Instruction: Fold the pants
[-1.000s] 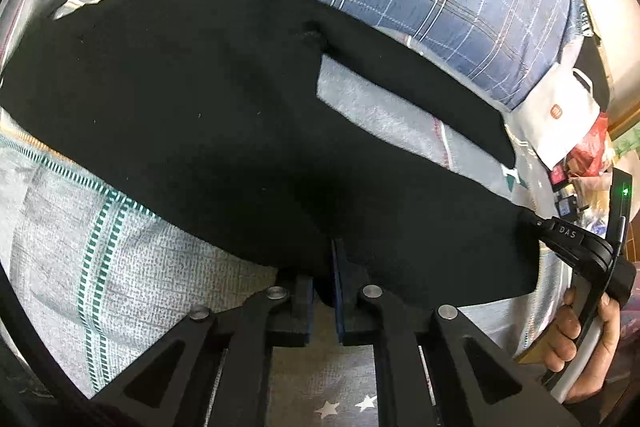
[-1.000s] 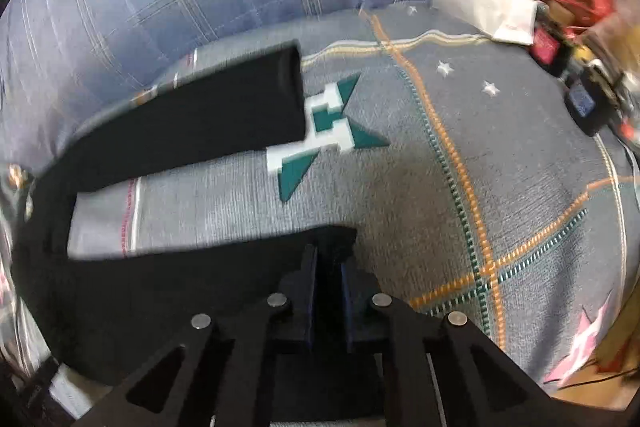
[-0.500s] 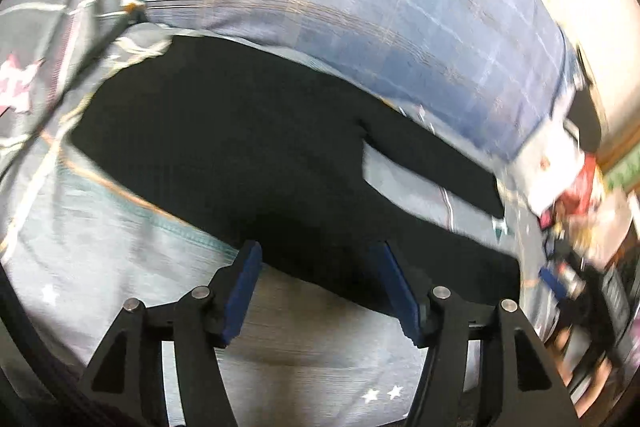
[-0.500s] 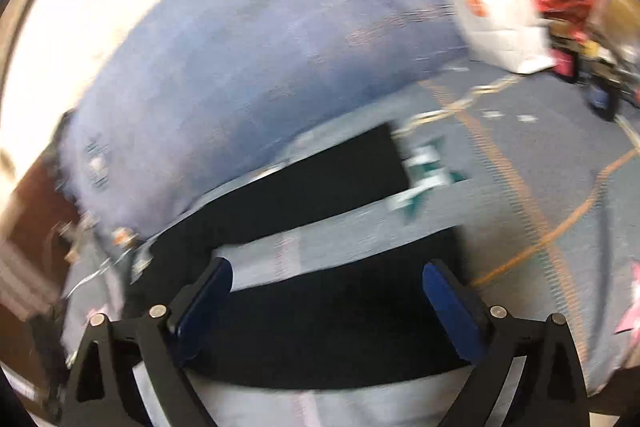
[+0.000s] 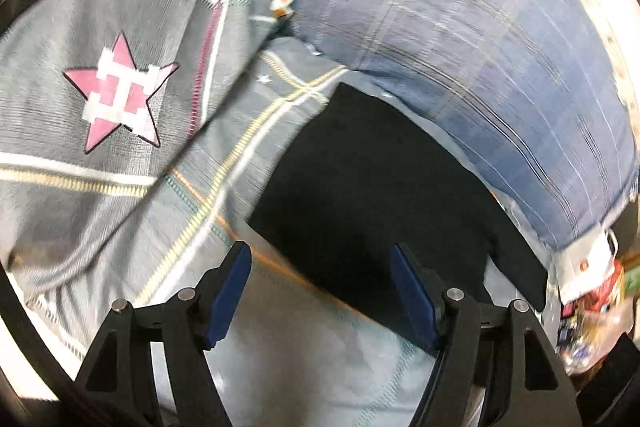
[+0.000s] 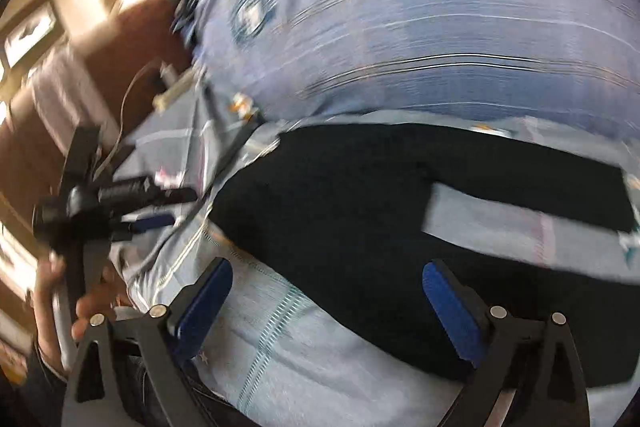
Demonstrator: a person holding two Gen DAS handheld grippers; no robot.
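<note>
One pair of black pants point(image 6: 360, 195), spread flat on bed point(image 5: 304, 355), legs apart; soft, limp, light; best taken by hems or waistband; left tongs point(image 5: 320, 291) jaws just opened, empty; right tongs point(image 6: 332, 307) likewise; blue plaid quilt point(image 5: 460, 67) beyond.

You have no legible writing in either view. The nearest thing is the white blocky H-like figure inside the pink star point(image 5: 120, 95) printed on the grey patterned bedspread point(image 5: 60, 147), left of the black pants point(image 5: 360, 187). On the blue plaid duvet point(image 6: 420, 27) above the pants, a round dark emblem point(image 6: 252, 13) is too blurred to read.
</note>
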